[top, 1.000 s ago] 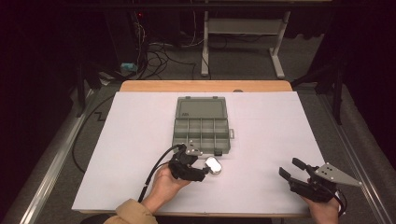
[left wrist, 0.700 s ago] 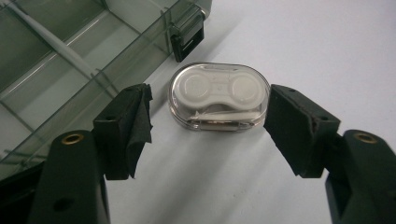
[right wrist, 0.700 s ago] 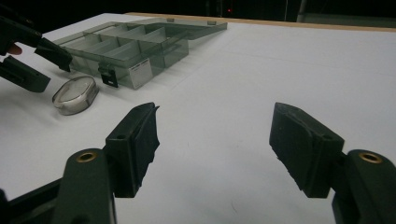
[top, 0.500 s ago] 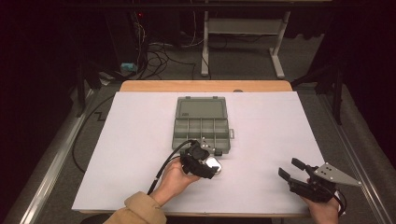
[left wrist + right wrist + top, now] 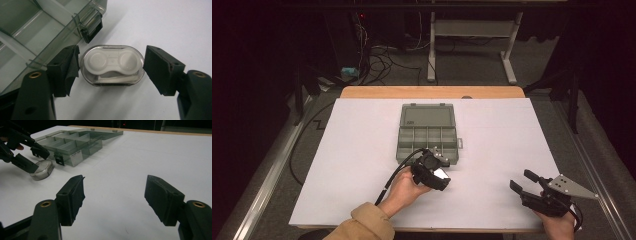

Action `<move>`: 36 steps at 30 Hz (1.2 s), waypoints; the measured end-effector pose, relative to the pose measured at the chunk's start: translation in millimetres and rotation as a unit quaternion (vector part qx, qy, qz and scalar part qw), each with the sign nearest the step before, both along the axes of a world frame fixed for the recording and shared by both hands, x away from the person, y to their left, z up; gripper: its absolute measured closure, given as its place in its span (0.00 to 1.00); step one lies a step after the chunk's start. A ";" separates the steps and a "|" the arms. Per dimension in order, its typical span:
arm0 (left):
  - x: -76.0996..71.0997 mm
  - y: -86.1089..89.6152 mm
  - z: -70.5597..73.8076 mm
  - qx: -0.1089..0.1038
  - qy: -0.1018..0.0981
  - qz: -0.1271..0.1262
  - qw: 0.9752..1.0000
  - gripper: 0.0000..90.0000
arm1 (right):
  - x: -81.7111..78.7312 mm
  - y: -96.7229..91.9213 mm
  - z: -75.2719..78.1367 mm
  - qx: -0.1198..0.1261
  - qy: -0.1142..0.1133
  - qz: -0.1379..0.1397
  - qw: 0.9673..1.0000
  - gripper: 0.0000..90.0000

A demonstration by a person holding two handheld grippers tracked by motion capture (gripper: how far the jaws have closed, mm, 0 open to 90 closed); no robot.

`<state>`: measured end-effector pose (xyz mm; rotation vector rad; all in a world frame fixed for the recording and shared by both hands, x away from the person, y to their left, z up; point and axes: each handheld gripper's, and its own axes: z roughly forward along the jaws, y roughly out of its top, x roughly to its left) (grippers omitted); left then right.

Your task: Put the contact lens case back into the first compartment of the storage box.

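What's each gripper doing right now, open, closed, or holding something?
Left gripper: jaws have just been opening, open around the small oval case, pads apart from it.
Right gripper: open, holding nothing, over the bare table.

Contact lens case clear shell, white insert; compartment box smoky grey-green; table white, far edge wood-tan; sleeve tan.

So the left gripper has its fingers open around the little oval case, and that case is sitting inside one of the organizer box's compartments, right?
Not quite. The left gripper does have its fingers open around the oval case, having just been opening, but the case lies on the white table beside the organizer box, near its latch, not inside a compartment. The left gripper view shows it.
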<state>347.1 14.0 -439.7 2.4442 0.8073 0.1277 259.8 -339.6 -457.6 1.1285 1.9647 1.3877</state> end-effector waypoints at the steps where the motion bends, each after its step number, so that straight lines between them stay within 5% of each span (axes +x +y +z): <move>1: 0.0 -0.6 -0.2 0.000 0.001 0.000 1.000 0.32 | 0.0 0.0 -0.1 0.000 0.000 0.000 1.000 0.36; 18: -0.5 -9.2 -10.3 0.036 -0.001 -0.006 0.999 0.28 | 0.7 0.2 -0.3 -0.002 0.001 0.003 1.000 0.36; 36: -3.5 -8.3 -8.5 0.048 0.006 -0.016 0.999 0.29 | -0.1 -0.2 -0.2 -0.001 0.003 0.001 1.000 0.36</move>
